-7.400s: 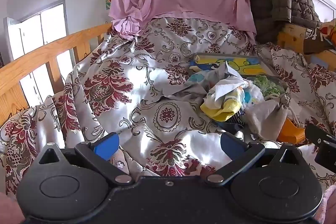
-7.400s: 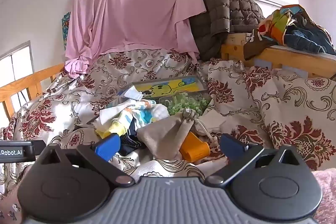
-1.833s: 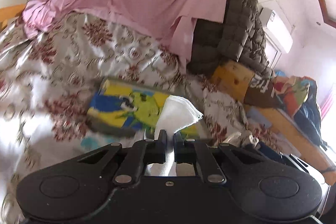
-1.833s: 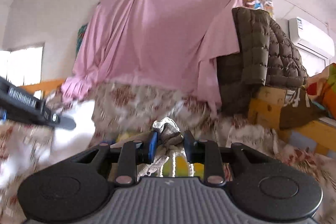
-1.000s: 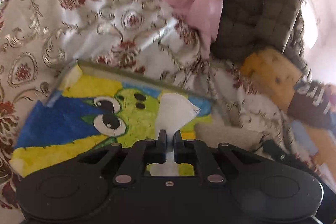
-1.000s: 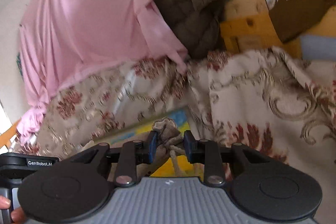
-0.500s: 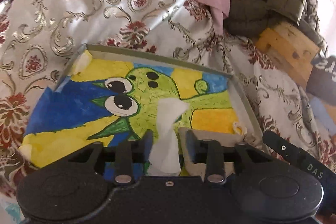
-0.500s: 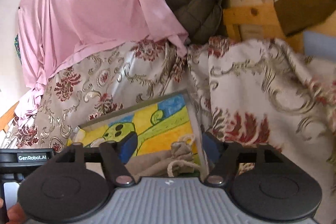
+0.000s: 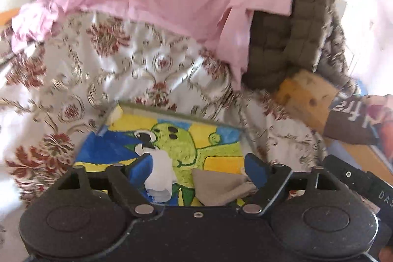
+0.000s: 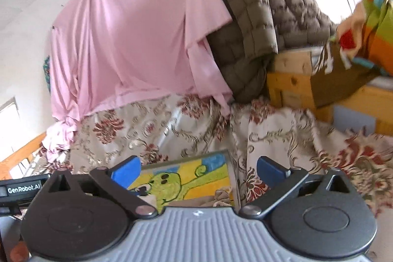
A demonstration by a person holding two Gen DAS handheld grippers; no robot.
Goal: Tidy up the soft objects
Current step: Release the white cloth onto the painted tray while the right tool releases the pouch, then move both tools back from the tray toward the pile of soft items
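both tools stand wide open and grip nothing. the left tool (image 9: 200, 167) hovers low over the tray (image 9: 242, 136), a shallow box with a bright cartoon painted on its floor, lying on the bed's floral cover (image 9: 81, 80). between its blue pads (image 9: 141, 165) sits the white cloth (image 9: 159, 178), a small crumpled piece standing up in a soft peak on the near left part of the tray; it touches or nearly touches the left pad, but the jaws are too far apart to be holding it. just to its right lies the beige pouch (image 9: 221, 186), a flat drawstring bag of coarse fabric, slumped on the tray's near right part.

in the right wrist view the right tool (image 10: 197, 171) is angled higher, facing the pink sheet (image 10: 137, 36) and the quilted brown jacket (image 10: 255, 21) on the far side; only the pouch's gathered neck (image 10: 222, 194) peeks above the tool body at the tray's right edge.

the tray seems to serve as the collecting spot, which would explain why both soft things lie side by side inside its rim rather than on the cover. both pieces are limp and light, so they should stay as they slump. judging by this, these two items are delivered, and the tools look free to go for more.
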